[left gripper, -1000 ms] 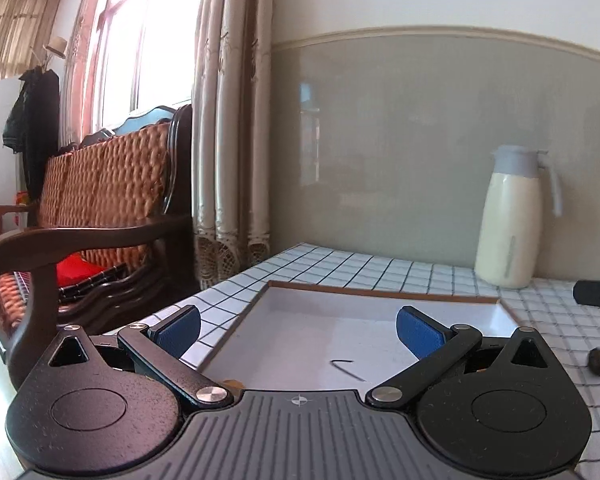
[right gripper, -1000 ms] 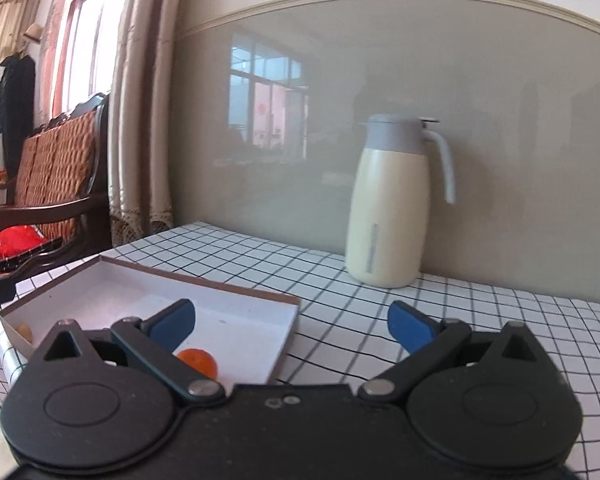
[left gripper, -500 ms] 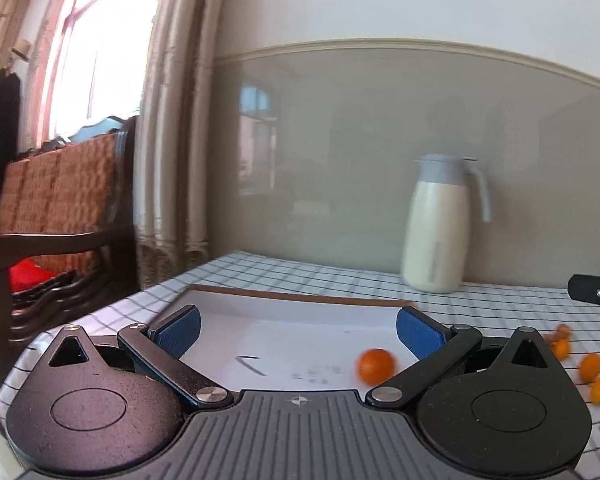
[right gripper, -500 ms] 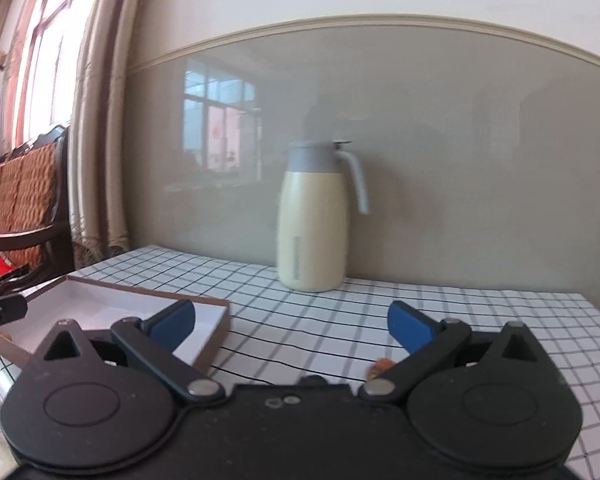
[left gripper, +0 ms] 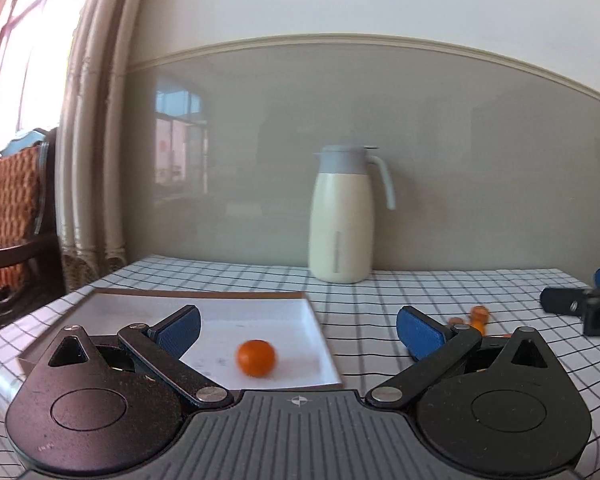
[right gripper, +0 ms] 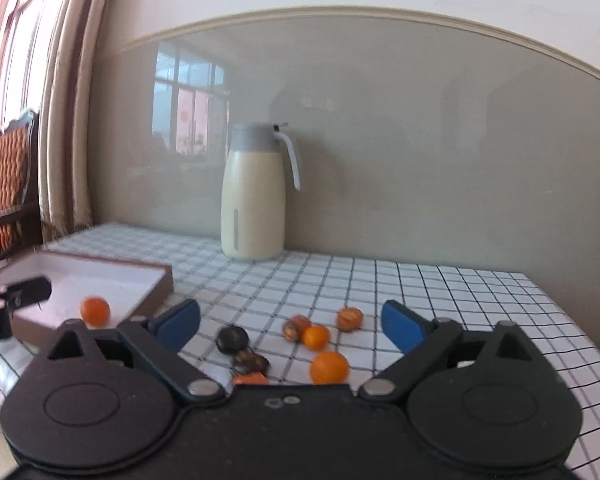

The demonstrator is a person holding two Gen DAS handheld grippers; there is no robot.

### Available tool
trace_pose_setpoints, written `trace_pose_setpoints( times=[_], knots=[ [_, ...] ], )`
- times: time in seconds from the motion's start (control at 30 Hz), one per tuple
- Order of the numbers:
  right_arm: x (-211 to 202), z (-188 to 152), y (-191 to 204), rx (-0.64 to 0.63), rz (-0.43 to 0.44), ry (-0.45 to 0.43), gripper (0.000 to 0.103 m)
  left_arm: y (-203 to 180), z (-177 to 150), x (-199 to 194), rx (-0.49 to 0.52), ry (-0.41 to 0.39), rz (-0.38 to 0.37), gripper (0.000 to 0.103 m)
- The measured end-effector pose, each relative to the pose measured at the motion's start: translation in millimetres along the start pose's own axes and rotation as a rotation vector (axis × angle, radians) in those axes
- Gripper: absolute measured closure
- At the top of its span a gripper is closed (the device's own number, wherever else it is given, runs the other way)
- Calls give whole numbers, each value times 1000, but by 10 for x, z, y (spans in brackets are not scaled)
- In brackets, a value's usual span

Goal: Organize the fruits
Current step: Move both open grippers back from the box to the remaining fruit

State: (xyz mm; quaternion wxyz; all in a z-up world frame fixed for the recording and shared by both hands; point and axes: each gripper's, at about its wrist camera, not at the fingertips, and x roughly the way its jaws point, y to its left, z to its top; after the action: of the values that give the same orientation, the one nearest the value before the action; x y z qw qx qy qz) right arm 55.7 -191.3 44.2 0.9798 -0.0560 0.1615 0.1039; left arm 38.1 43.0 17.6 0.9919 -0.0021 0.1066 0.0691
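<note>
Item: loose fruits, small, round, orange, several darker and shrivelled; clustered on the table toward its near edge, right of the tray. One orange fruit already lies in the white tray near the table's left edge.

Handling, judged: light, firm-skinned, apt to roll; pinch across the widest part, gently.

Right gripper: jaws have just been closing, nothing yet between them. Left gripper: spread, empty.

Surface: checked cloth, flat. Room: cream jug at the far edge, curtain and window beyond.
</note>
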Motion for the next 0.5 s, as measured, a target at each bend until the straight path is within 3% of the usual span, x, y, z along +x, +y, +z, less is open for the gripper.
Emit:
trace_pose_setpoints(
  times=[0.23, 0.5],
  knots=[
    [-1, -143, -247, 13, -17, 51, 29, -272, -86, 117, 33, 19, -54, 0],
    [112, -277, -311, -10, 1, 104, 35, -619, -212, 224, 80, 50, -113, 0]
  ],
)
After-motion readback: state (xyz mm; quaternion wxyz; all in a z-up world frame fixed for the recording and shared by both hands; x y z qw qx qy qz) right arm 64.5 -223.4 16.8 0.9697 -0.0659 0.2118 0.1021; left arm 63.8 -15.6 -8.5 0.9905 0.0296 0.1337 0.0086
